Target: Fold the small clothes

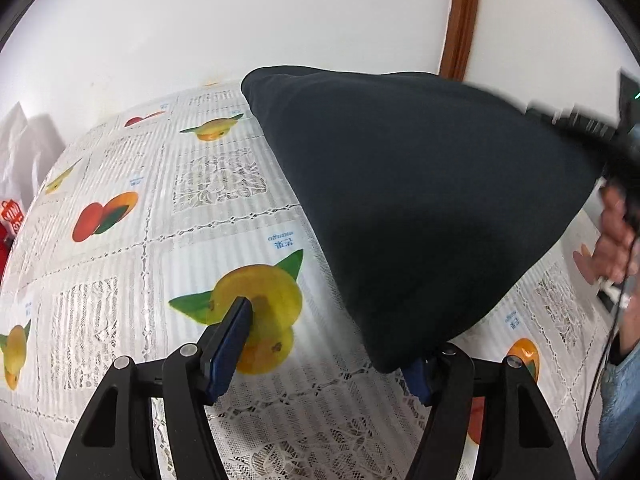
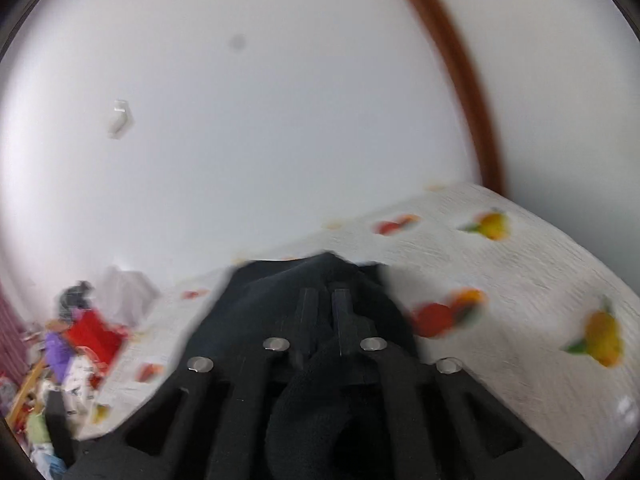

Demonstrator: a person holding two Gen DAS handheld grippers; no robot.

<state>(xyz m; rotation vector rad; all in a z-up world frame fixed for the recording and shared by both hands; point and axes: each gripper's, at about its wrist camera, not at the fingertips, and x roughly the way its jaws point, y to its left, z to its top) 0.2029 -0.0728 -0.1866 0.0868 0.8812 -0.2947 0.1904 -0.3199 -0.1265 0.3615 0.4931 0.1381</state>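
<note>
A black garment (image 1: 420, 200) hangs lifted in a tent shape over the fruit-print lace tablecloth (image 1: 160, 220). Its top right corner is drawn up toward my right gripper (image 1: 592, 124), blurred at the right edge, with a person's hand (image 1: 616, 232) below it. My left gripper (image 1: 332, 332) stands open beneath the garment's lower corner. Its left finger (image 1: 228, 344) is bare over a printed yellow fruit, and the cloth drapes over the right finger. In the right wrist view my right gripper (image 2: 324, 312) is shut on a bunch of the black garment (image 2: 260, 300), with the tablecloth (image 2: 520, 280) beyond.
A white wall with a brown wooden strip (image 1: 460, 20) stands behind the table. Red and purple clutter (image 2: 88, 336) lies past the table's left end. A red item (image 1: 10, 216) and a white bag (image 1: 24, 140) sit at the far left.
</note>
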